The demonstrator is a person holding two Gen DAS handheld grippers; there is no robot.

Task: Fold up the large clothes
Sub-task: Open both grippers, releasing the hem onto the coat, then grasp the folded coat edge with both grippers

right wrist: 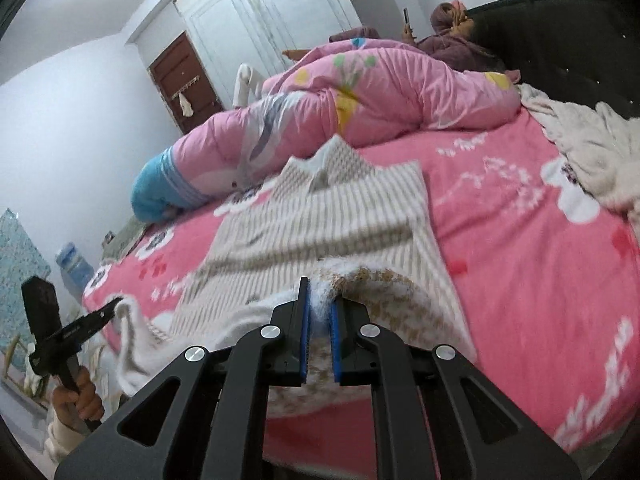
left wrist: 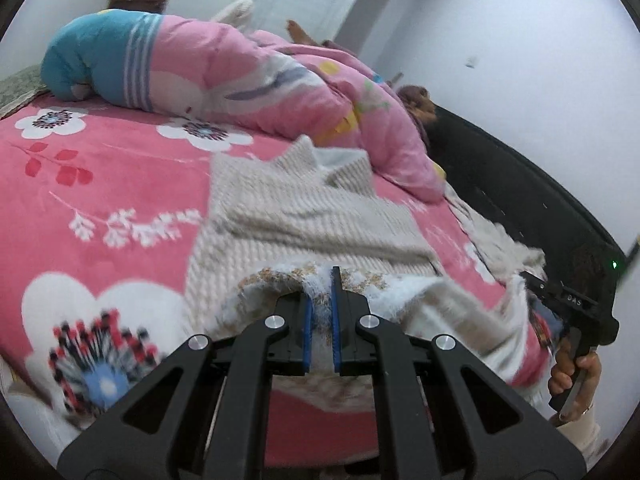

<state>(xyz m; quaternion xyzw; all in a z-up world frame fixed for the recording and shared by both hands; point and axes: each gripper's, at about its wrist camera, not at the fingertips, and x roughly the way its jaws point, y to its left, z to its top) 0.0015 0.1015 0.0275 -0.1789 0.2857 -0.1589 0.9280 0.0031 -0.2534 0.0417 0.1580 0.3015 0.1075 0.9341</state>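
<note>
A beige-and-white striped knit garment (left wrist: pixel 304 216) lies spread on the pink flowered bed, collar toward the far side; it also shows in the right wrist view (right wrist: pixel 320 220). Its near hem (left wrist: pixel 320 280), fuzzy white with a tan pattern, is lifted off the bed. My left gripper (left wrist: pixel 321 292) is shut on this hem. My right gripper (right wrist: pixel 320 300) is shut on the hem (right wrist: pixel 360 280) further along. The right gripper (left wrist: pixel 568 308) shows at the right edge of the left wrist view. The left gripper (right wrist: pixel 100 312) shows at the left of the right wrist view.
A rolled pink and blue quilt (left wrist: pixel 224 72) lies across the far side of the bed (left wrist: pixel 80 200). A person (right wrist: pixel 456 36) sits against the dark headboard (right wrist: pixel 560 40). A crumpled white cloth (right wrist: pixel 592 148) lies near the headboard. A wardrobe (right wrist: pixel 280 12) and door (right wrist: pixel 184 76) stand behind.
</note>
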